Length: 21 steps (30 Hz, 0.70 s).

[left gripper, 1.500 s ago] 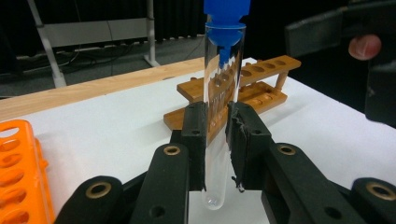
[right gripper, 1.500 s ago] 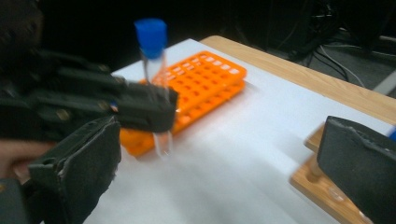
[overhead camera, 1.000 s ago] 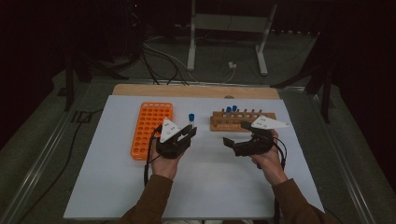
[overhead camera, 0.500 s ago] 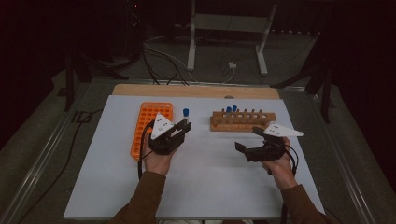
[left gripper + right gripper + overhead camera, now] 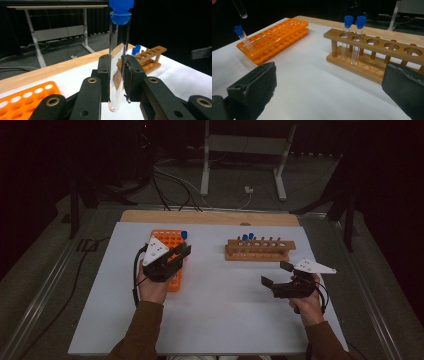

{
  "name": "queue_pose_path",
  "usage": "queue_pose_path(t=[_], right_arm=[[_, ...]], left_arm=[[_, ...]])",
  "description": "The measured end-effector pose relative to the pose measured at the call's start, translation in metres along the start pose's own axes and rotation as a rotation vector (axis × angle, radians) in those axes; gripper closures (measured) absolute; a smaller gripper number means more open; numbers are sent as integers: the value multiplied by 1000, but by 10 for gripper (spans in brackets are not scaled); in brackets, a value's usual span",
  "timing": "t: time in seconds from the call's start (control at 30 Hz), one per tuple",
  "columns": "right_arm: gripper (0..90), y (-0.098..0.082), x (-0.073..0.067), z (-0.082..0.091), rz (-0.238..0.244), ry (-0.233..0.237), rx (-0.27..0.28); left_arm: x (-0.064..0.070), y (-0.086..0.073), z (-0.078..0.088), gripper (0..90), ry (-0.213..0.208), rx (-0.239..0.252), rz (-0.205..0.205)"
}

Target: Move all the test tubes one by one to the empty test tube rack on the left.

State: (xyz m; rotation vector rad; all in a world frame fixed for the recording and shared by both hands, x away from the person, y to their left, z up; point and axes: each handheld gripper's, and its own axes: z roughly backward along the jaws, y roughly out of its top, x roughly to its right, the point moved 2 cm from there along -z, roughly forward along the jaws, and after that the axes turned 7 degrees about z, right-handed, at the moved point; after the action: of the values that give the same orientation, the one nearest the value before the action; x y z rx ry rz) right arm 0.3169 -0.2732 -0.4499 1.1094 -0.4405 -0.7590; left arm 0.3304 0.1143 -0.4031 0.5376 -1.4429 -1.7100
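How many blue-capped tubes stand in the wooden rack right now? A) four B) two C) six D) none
B: the right gripper view shows two blue-capped tubes side by side at one end of the wooden rack, its other holes empty.

Readable text: none in any view
Orange rack: no label or number legible
Wooden rack: unmarked
Tube: clear glass, blue cap, no print
Tabletop: plain white, no signs
Grey plates on the tools: blank
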Motion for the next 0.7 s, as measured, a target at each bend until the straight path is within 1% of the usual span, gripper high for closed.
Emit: queue_pose_path(t=[0.07,0.33,0.47,0.7], right_arm=[[0,0,0,1,-4,-1,4],[0,-1,3,7,-13,-5,19],[0,-2,4,8,-17,-6,21],[0,-2,3,7,-15,-4,19]], left_arm=[[-6,0,4,783,7,4,4],[-27,-4,21,784,63,27,28],[-37,-9,28,783,87,34,42],[-49,-23,35,784,117,22,58]])
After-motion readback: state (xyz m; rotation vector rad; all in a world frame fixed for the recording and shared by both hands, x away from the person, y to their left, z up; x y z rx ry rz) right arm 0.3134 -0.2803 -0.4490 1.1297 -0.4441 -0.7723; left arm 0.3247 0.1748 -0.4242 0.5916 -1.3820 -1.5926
